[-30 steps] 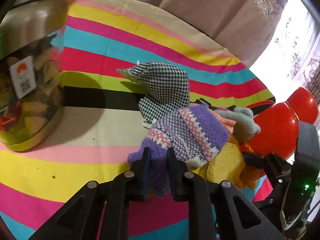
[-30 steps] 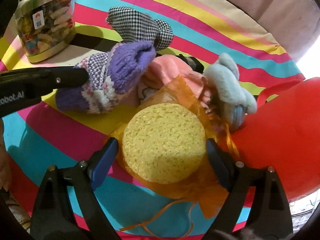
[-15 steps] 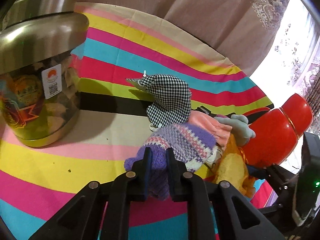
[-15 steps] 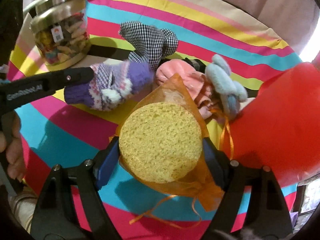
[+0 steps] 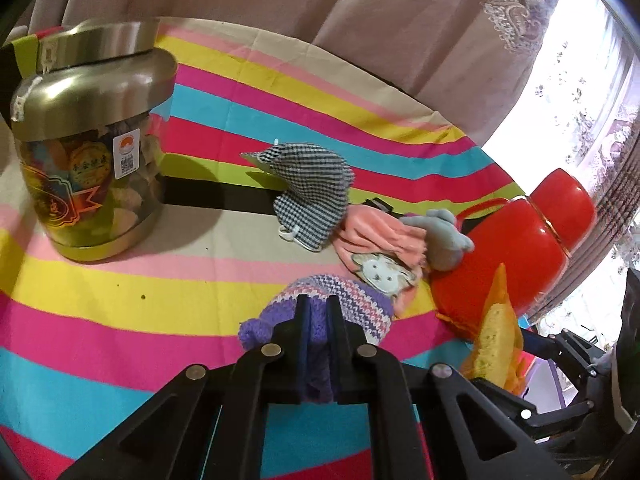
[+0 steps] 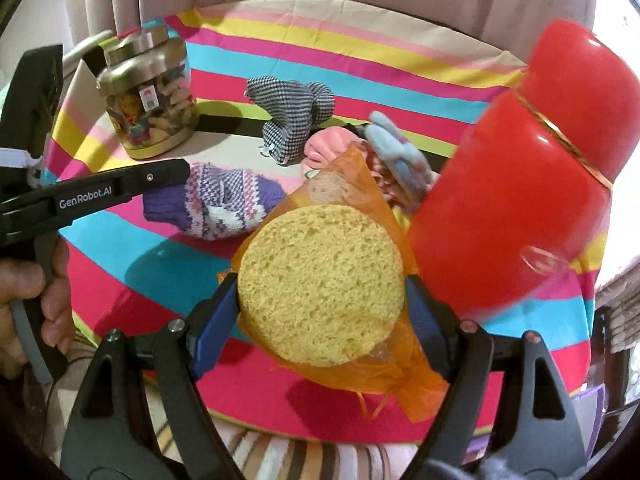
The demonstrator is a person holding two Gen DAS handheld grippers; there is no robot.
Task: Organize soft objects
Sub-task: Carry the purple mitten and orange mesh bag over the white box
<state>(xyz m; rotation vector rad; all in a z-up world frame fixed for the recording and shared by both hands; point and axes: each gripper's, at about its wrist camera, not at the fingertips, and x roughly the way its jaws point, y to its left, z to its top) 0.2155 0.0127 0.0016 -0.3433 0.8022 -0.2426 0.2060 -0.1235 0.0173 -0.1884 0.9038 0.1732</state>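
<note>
1. The left wrist view sat low behind its own fingers, facing the curtain (image 5: pixel 360 20), close to the striped tablecloth (image 5: pixel 120 304).
2. The right wrist view looked steeply down from higher over the near table edge, toward the same curtain.
3. Both views shared the snack jar (image 5: pixel 88 152), at far left in each, and the red flask (image 6: pixel 520 200) at right.

"GenRobot.AI" on the left tool (image 6: pixel 176 172); jar (image 5: pixel 88 184) label unreadable
</note>
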